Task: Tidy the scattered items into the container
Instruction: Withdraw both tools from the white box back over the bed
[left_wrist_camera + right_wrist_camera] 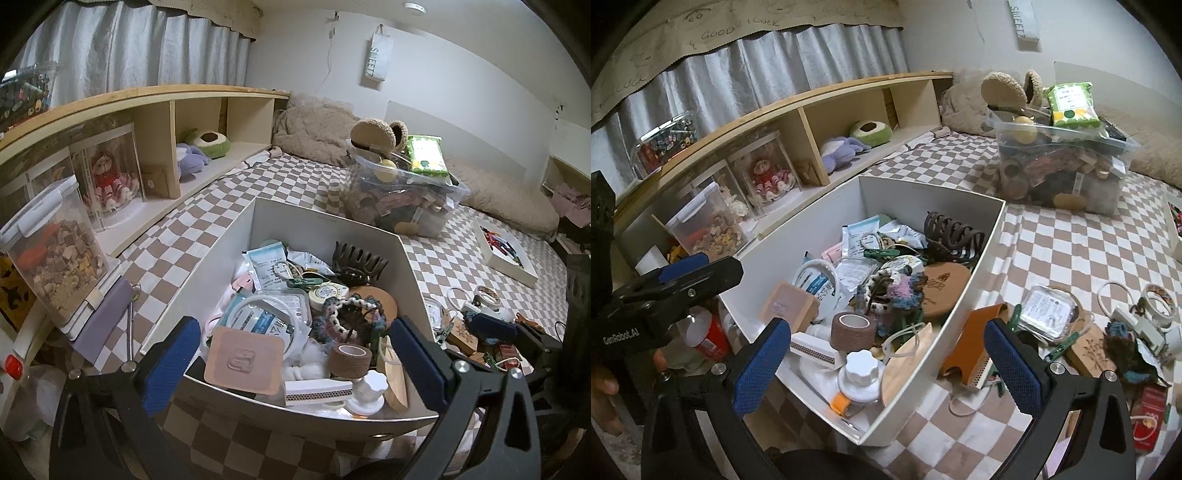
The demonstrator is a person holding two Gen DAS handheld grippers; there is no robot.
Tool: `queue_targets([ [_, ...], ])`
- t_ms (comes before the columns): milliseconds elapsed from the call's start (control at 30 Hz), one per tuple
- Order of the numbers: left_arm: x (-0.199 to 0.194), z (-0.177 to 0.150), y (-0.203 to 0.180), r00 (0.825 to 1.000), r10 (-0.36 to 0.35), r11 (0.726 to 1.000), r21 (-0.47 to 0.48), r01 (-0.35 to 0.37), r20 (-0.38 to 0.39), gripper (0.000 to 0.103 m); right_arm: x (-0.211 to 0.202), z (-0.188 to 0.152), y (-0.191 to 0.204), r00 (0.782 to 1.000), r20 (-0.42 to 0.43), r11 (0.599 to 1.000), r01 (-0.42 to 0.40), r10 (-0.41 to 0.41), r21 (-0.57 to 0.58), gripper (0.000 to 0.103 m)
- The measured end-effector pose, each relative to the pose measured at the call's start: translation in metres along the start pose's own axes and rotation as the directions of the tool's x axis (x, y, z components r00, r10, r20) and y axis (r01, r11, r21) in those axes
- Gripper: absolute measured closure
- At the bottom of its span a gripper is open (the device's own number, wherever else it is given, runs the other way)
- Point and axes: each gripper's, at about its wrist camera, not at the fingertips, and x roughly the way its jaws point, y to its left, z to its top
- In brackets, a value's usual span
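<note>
Left wrist view: the left gripper [295, 354], jaws spread wide with nothing between them, hangs over the near end of a white box [317, 218] standing on a checkered bedspread [295, 177]. Inside the box lie a brown tape roll [349, 360], a crocheted band [351, 314], a dark claw clip [360, 258], a white matchbox [318, 392] and sachets. Loose items [476, 325] are scattered right of the box; beyond it, a clear tub [410, 195] is piled high
</note>
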Motion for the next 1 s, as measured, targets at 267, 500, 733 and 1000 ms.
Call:
queue_targets([
  [267, -0.009, 0.004, -0.019, 1.000, -0.019, 0.999, 0.035, 0.018, 0.022, 0.000, -0.018, 0.006, -0.005, 0.999, 0.018, 0.999, 0.035, -0.034, -0.006, 0.000],
  [500, -0.011, 0.005, -0.031, 0.999, -0.041, 0.998, 0.039, 0.039, 0.030, 0.000, -0.031, 0.009, -0.016, 0.997, 0.030, 0.998, 0.065, -0.065, 0.007, 0.000],
  [733, -0.010, 0.005, -0.046, 0.997, -0.072, 0.996, 0.062, 0.070, 0.031, 0.000, -0.039, 0.004, -0.025, 0.993, 0.026, 0.993, 0.117, -0.117, 0.005, 0.000],
  [1000, -0.013, 0.009, -0.078, 0.991, -0.125, 0.985, 0.129, 0.119, 0.039, 0.000, -0.068, -0.008, -0.053, 0.978, 0.046, 0.977, 0.202, -0.206, 0.067, 0.000],
])
